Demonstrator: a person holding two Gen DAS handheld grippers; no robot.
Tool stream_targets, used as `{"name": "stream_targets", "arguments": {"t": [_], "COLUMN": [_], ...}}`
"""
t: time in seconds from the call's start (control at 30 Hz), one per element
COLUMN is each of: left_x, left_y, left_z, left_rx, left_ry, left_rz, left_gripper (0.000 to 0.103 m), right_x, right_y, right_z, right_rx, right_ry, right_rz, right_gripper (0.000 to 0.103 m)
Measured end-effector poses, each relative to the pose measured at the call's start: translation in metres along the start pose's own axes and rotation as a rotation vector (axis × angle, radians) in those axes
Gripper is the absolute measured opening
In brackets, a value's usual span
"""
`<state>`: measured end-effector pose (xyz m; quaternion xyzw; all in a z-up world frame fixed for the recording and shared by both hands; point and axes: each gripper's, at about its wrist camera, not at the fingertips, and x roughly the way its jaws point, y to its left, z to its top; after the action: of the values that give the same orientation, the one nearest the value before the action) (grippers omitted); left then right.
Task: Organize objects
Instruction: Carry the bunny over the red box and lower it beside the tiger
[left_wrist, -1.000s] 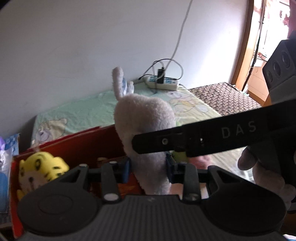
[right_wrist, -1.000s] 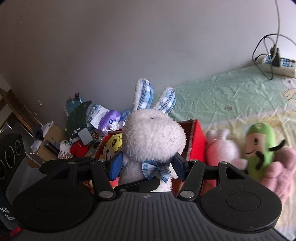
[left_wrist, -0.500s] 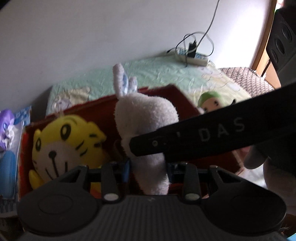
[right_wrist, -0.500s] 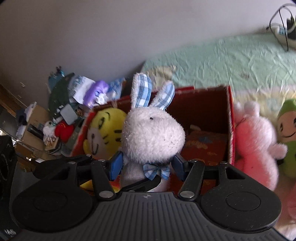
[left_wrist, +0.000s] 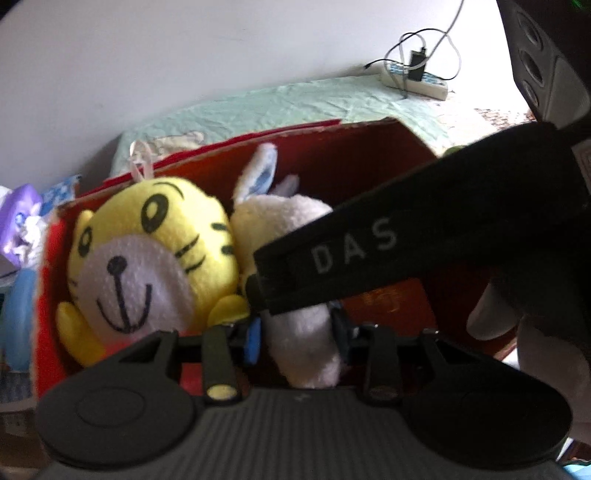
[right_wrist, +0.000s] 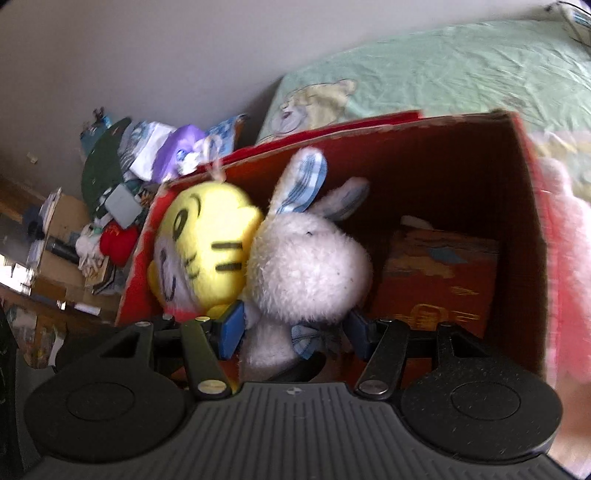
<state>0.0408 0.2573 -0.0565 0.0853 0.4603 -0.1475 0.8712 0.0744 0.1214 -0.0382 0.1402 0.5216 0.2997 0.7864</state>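
Two grippers hold the white plush rabbit (right_wrist: 308, 266), which a second ago hung above the red cardboard box (right_wrist: 524, 192) and now sits inside it, pressed against the yellow tiger plush (right_wrist: 207, 243). The left gripper (left_wrist: 295, 332) has its fingers beginning to part around the rabbit's lower body; the right gripper (right_wrist: 295, 332) clamps beside the bow. Placement looks nearly finished.

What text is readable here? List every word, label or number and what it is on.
"DAS": white letters on the black right gripper crossing the left wrist view.
The red box's inner panel carries gold markings, too blurred to read.
Printed packets in the clutter beside the box: too small to read.
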Motion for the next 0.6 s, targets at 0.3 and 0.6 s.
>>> {"name": "stream_targets", "arguments": {"t": [0.3, 0.6], "left_x": [-0.001, 0.004], "left_y": [0.012, 0.012], "left_z": [-0.005, -0.003], "left_rx": [-0.037, -0.072], "left_ry": [0.012, 0.034], "left_rz": [0.043, 0.038], "left_gripper": [0.045, 0.048], "right_x": [0.014, -0.012], "right_y": [0.007, -0.003], "right_z": [0.001, -0.004], "right_rx": [-0.039, 0.022], "right_ry": [0.004, -0.075], "right_rz": [-0.004, 0.021], "right_gripper": [0.066, 0.067]}}
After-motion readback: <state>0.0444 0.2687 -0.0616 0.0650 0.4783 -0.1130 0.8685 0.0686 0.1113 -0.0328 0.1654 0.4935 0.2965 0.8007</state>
